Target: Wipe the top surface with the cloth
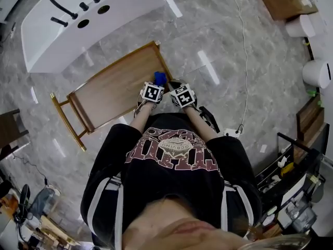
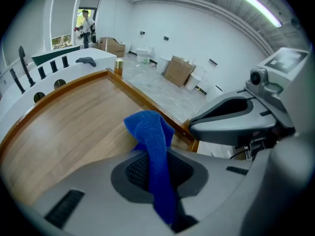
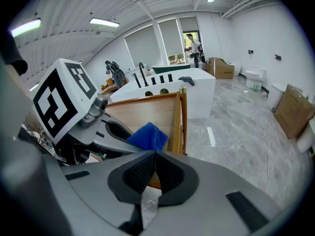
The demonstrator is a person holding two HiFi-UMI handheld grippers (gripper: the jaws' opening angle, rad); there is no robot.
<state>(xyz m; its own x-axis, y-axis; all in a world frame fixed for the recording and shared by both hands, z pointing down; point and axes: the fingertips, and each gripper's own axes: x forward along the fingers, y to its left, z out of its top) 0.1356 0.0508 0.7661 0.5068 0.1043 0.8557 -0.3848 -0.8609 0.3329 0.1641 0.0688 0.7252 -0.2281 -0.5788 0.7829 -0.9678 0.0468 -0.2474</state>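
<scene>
Left gripper (image 2: 157,170) clamped on blue cloth (image 2: 150,132), over the wooden tabletop (image 2: 74,132) corner. Right gripper (image 3: 154,170) pinched together on nothing. Cardboard box (image 2: 178,70) contents not visible.

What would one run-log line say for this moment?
left gripper: shut on blue cloth | right gripper: shut, empty | position: over wooden top, by its corner | contact: cannot tell

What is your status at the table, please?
Left gripper shut on blue cloth. Right gripper shut, empty. Cloth at edge of wooden top. Nothing in the way.
</scene>
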